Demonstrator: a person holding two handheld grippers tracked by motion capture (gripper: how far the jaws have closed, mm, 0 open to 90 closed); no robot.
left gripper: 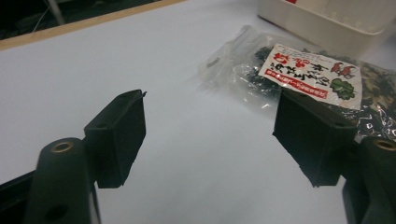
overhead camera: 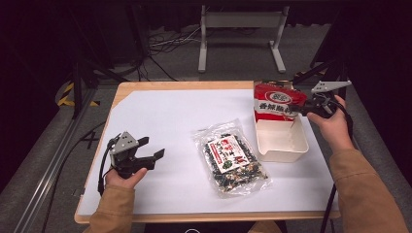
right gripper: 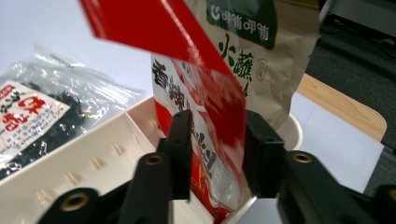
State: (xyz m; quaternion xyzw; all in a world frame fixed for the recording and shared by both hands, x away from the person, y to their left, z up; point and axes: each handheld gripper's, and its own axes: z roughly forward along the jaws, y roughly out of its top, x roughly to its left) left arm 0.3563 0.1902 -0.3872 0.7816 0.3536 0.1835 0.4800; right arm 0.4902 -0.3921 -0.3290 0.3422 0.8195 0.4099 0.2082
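Two packets matter. High view: your right claw [overhead camera: 300,109] stands the red snack bag [overhead camera: 277,102] upright in the white bin [overhead camera: 286,145]. Left claw [left gripper: 210,135] gapes empty beside the seaweed packet [left gripper: 308,74]. Right gripper view: jaws straddle the bag, grip slackened.

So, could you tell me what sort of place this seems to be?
Probably a lab or recording bay rather than a home: a white-topped table on grey carpet, loose cables across the floor, a metal stand behind, dark surroundings.
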